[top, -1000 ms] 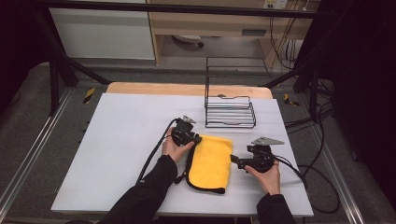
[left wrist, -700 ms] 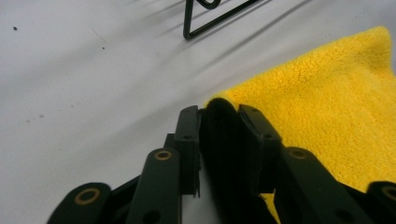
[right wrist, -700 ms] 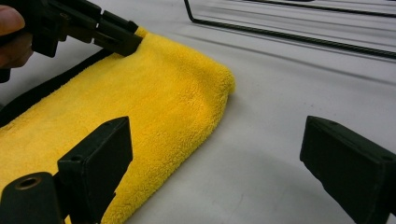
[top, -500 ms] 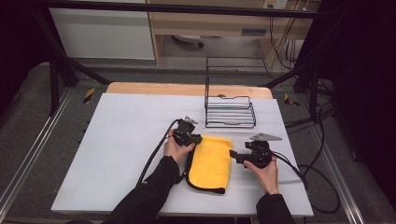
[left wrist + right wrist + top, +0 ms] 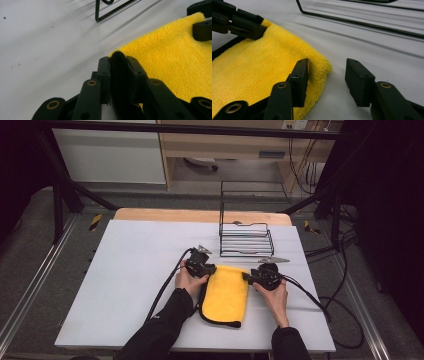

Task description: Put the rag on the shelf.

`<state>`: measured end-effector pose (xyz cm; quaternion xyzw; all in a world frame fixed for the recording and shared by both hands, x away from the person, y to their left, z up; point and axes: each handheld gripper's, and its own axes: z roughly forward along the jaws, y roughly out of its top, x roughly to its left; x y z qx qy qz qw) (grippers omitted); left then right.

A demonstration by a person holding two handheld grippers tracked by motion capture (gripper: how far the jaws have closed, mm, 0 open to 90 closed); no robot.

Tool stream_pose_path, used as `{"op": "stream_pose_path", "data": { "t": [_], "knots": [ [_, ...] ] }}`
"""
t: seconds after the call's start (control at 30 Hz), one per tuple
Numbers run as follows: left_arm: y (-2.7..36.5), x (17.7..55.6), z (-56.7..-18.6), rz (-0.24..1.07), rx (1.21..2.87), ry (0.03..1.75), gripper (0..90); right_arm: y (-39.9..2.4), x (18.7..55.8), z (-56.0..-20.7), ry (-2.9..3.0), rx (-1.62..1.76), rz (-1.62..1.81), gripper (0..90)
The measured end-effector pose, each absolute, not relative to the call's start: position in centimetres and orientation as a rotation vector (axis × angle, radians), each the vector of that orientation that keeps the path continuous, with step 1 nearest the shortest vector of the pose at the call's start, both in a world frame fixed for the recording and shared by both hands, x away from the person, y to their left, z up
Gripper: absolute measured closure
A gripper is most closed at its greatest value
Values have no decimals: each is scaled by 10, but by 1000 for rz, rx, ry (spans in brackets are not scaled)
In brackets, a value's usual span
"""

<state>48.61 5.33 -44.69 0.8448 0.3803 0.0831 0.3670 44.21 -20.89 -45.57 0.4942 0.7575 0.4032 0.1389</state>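
The yellow microfibre cloth (image 5: 226, 294) lies folded on the near middle of the white desk (image 5: 125, 285), its dark-edged near end toward the person and its far edge between the two hands. The left tool (image 5: 212, 269) sits at the cloth's far left corner and the right tool (image 5: 246, 277) at its far right corner. The high view gives that layout but not how the jaws stand. The left gripper view does: the left tool (image 5: 119, 58) is clamped on the cloth (image 5: 172, 62), a dark-backed fold of the corner pinched upright between the pads, and the right tool's jaws show at that picture's upper right edge. The right gripper view shows the right tool (image 5: 326, 71) with its jaws apart and just now closing in; one pad rests on the pile of the cloth (image 5: 249, 67), the other stands clear over bare desk, with the corner's edge between them but not yet pinched. Farther off, a black wire rack (image 5: 246, 236) stands on the far right part of the desk, well apart from the cloth.
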Motion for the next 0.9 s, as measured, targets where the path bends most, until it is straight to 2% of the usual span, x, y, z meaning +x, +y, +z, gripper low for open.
{"op": "stream_pose_path", "data": {
  "t": [0.37, 0.6, 0.9],
  "knots": [
    [55, 487, -447, 206, 2175, 965, 744, -206, 443, -457, 2221, 1539, 1218, 779],
    [54, 485, -445, 223, 2173, 959, 780, -207, 443, -455, 2223, 1543, 1231, 826],
    [65, 479, -439, 218, 2097, 956, 800, -206, 438, -444, 2205, 1480, 1253, 831]
  ]
}}
